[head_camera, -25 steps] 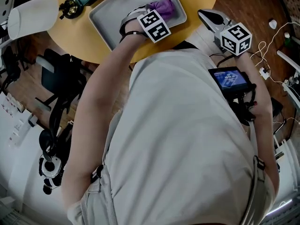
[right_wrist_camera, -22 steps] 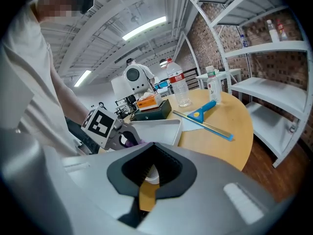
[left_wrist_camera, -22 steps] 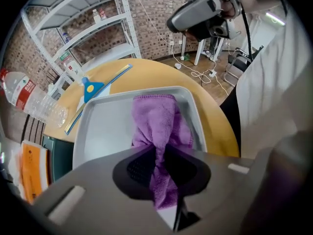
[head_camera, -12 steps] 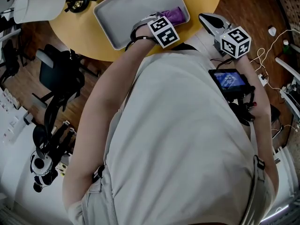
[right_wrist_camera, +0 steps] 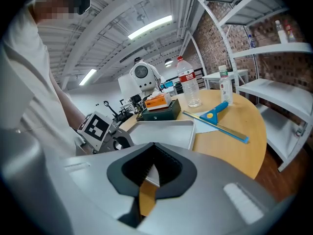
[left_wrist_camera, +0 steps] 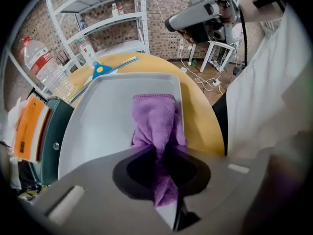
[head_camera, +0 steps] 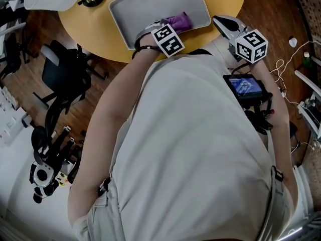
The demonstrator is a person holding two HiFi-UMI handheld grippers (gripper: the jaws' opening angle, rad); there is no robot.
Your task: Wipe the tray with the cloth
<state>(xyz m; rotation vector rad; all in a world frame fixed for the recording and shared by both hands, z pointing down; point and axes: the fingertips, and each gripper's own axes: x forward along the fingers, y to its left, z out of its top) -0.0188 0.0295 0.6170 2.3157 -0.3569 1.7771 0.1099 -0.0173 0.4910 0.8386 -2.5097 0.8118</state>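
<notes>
Left claw [left_wrist_camera: 158, 153] is shut tight on one end of the purple cloth [left_wrist_camera: 154, 119] and points almost straight down. The rest of the cloth lies out in front of the claw, flat on the grey tray [left_wrist_camera: 98, 126]. It sits close to the tray's rim on the claw's right side, and the round yellow table [left_wrist_camera: 198, 116] starts just past that rim. The right claw [right_wrist_camera: 151, 168] hangs off to the side, past the table's edge. Its jaws are a little apart and there is nothing between them. It is not touching the tray, which lies ahead of it and a bit to its left. I think two things could go wrong. The cloth is so near the rim that one more push that way could drag it over the lip and onto the table. Also, nothing is holding the tray down, so a hard rub could make the tray slide on the smooth table. Compared with a second ago, the left claw and its cloth have slid across the tray. They were further in, and now they are by the edge closest to the person. The right claw looks to be in about the same spot beside the table.
</notes>
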